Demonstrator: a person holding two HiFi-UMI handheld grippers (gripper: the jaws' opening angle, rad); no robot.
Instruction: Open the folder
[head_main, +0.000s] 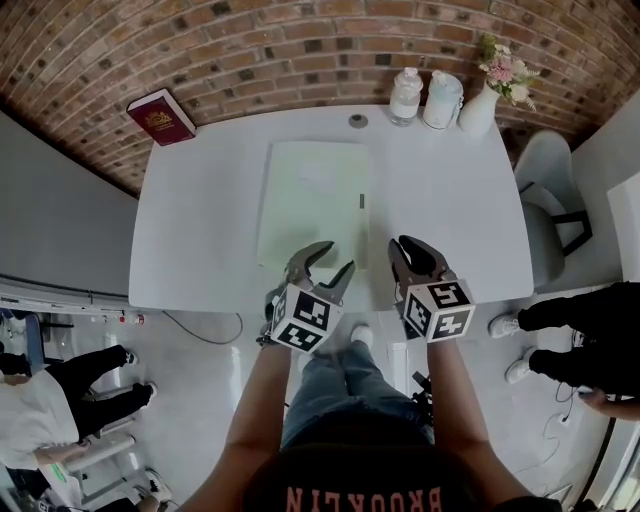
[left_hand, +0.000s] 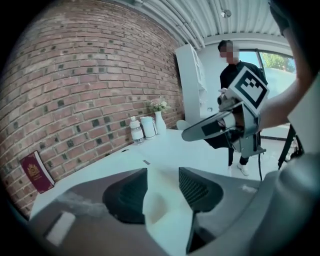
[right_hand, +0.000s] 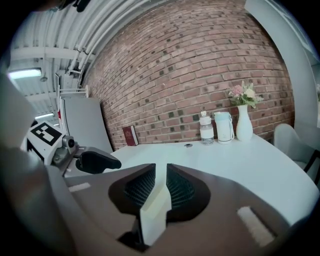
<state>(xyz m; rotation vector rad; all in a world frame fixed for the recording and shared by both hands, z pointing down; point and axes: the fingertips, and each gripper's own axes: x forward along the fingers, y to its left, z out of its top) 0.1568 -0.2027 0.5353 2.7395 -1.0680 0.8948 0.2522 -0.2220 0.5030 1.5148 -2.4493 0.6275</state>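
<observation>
**A:** Head view first; what could go wrong from here?

**B:** My left gripper (head_main: 342, 255) has its jaws wide; my right gripper (head_main: 402, 248) has them nearly together, with nothing between. I judge a jaw could skate over the closed cover, or pinch both leaves of the flat pale green folder (head_main: 312, 200) and drag it across the white table (head_main: 200, 220).

**A:** Where does it lie?

**B:** Flat, mid-table; my left tips hang over its near right corner; my right tips are just beside it; contact I can't tell.
</observation>
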